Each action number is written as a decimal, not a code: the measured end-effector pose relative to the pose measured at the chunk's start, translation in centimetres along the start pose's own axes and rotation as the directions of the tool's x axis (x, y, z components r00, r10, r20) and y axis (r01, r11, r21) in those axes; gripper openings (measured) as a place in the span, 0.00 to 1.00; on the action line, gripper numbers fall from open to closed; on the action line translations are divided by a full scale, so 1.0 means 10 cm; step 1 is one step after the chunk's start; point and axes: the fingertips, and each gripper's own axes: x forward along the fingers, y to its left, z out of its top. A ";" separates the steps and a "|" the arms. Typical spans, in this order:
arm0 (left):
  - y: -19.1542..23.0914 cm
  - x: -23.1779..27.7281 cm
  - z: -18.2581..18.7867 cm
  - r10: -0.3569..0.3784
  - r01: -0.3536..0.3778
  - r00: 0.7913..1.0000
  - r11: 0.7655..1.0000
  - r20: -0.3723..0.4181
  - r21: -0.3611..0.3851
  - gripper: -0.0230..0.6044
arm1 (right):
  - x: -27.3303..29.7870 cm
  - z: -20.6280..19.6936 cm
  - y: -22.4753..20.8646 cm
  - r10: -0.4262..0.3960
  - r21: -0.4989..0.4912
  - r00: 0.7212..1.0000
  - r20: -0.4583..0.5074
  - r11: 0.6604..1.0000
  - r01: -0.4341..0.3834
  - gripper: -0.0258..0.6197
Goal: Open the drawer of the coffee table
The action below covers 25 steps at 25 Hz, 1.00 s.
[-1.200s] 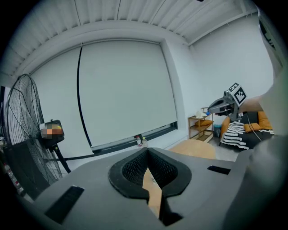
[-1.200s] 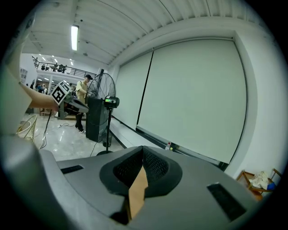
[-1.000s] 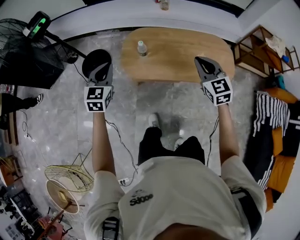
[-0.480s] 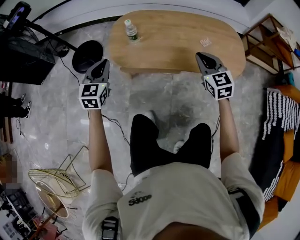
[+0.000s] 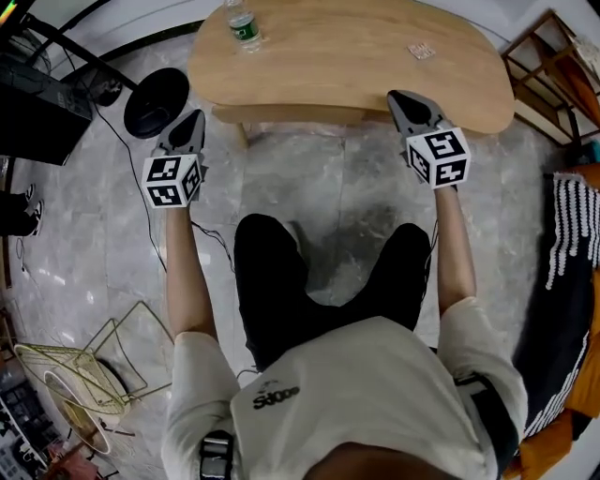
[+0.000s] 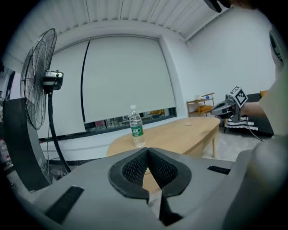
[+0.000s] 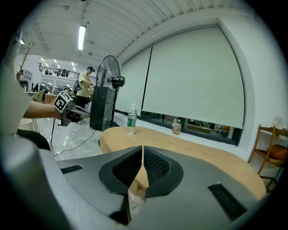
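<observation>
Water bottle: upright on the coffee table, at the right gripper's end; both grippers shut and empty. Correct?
One thing is off. The water bottle stands upright on the coffee table, but at the end nearer the left gripper, not the right gripper. The head view shows this. Both grippers are shut and empty, as you said.

Open marble floor (image 5: pixel 319 178) at twelve o'clock, a free run to the coffee table (image 5: pixel 356 66) edge. At ten o'clock the fan base (image 5: pixel 155 101) crowds the left gripper (image 5: pixel 194 115). A water bottle (image 5: pixel 242 23) stands on the tabletop at eleven, and a wooden shelf (image 5: pixel 562 56) walls off two o'clock.
</observation>
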 end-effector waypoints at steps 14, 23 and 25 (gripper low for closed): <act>-0.47 -0.17 -1.04 0.031 -0.035 0.999 0.995 -0.041 -0.096 0.06 | -0.07 -0.98 0.33 0.042 0.032 0.999 -0.014 0.999 -0.042 0.04; -0.39 0.02 -1.25 0.012 -0.019 0.998 0.993 -0.054 -0.115 0.23 | 0.17 -1.25 0.35 0.068 0.058 0.996 -0.060 0.996 -0.065 0.26; -0.36 0.13 -1.32 -0.005 -0.003 0.998 0.993 -0.062 -0.121 0.31 | 0.26 -1.36 0.37 0.081 0.069 0.993 -0.085 0.995 -0.075 0.28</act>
